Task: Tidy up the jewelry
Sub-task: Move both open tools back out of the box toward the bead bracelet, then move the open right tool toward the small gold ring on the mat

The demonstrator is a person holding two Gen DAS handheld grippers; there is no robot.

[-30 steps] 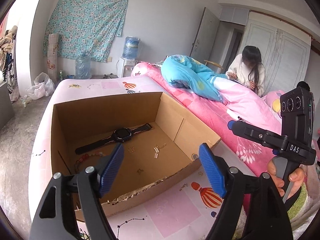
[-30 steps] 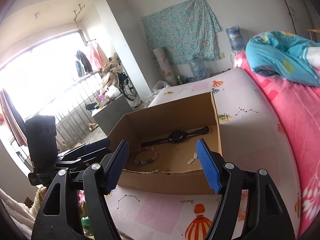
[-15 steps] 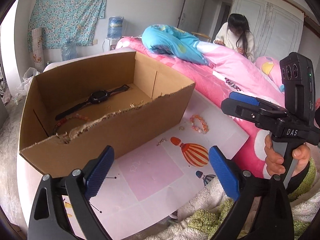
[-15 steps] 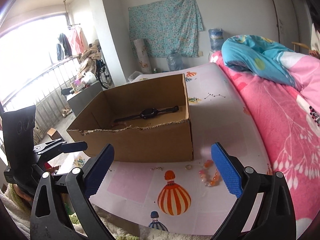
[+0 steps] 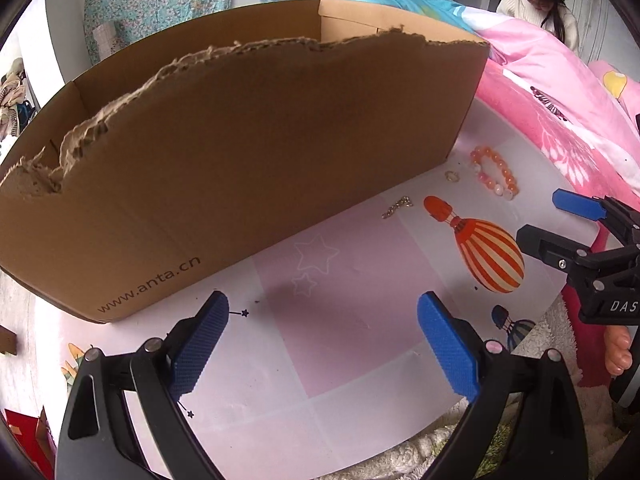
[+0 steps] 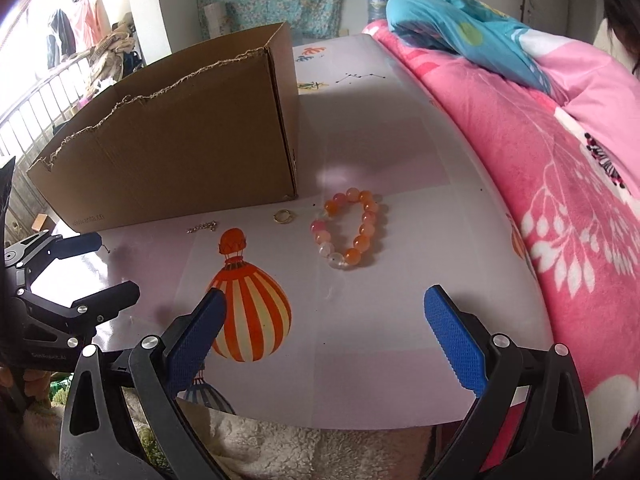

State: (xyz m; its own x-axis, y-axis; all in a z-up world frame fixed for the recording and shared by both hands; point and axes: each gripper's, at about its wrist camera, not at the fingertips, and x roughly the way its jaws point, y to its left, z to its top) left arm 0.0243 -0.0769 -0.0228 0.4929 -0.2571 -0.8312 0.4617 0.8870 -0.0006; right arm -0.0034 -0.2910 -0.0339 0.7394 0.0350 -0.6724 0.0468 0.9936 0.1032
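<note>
box: cardboard box (image 6: 180, 148) sits on the mat (image 6: 360, 320) with its torn-edged long wall facing both cameras. From this low you can't see inside at all, so no idea what's in it from here. My guess is it's the drop-off spot for the jewelry.

bracelet: orange and pink bead bracelet (image 6: 350, 232) lies flat on the mat just off the box's near right corner, not touching it. It's the biggest loose piece and sits nearest the right gripper, so it looks like the easy first grab.

ring: little gold ring (image 6: 283, 217) lies between the bracelet and the box wall, close to both but clear of them.

chain: short gold chain (image 6: 202, 226) lies near the foot of the wall, left of the ring. It's tiny and flat, so it'll probably be fiddly to pinch.

right gripper: the right gripper (image 6: 324, 336) has its blue pads spread wide with nothing between them. It hangs low over the mat, short of the bracelet and roughly in line with it. Reads to me like a lineup for a pick.

left gripper: the left gripper (image 5: 322, 344) is also spread wide and empty. It sits low in front of the wall, well away from the loose pieces. Probably just parked out of the right one's way.

blanket: a pink blanket (image 6: 560, 152) bunches up along the mat's right edge, so there isn't much room on that side of the bracelet.
</note>
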